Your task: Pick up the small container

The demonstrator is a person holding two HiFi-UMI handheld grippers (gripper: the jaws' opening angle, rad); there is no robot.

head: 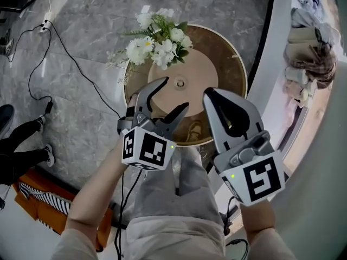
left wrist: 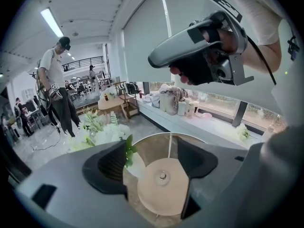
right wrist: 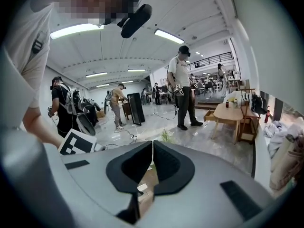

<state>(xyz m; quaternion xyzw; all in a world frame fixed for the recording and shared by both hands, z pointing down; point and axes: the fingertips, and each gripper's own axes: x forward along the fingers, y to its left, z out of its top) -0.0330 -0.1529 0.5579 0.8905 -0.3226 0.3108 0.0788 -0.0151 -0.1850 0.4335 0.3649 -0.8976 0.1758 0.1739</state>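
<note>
Left gripper [head: 174,93] hangs with jaws spread and empty over the small container [head: 180,83] — beige, knob-lidded, on the round table [head: 238,64] beside the flowers [head: 154,42] — while the right gripper [head: 209,95] is pressed shut on nothing, so the pickup seems not yet begun.

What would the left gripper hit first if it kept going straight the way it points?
Most likely the container on the table: its knobbed lid sits framed between the open jaws of the left gripper. How far off it is remains unclear.
</note>
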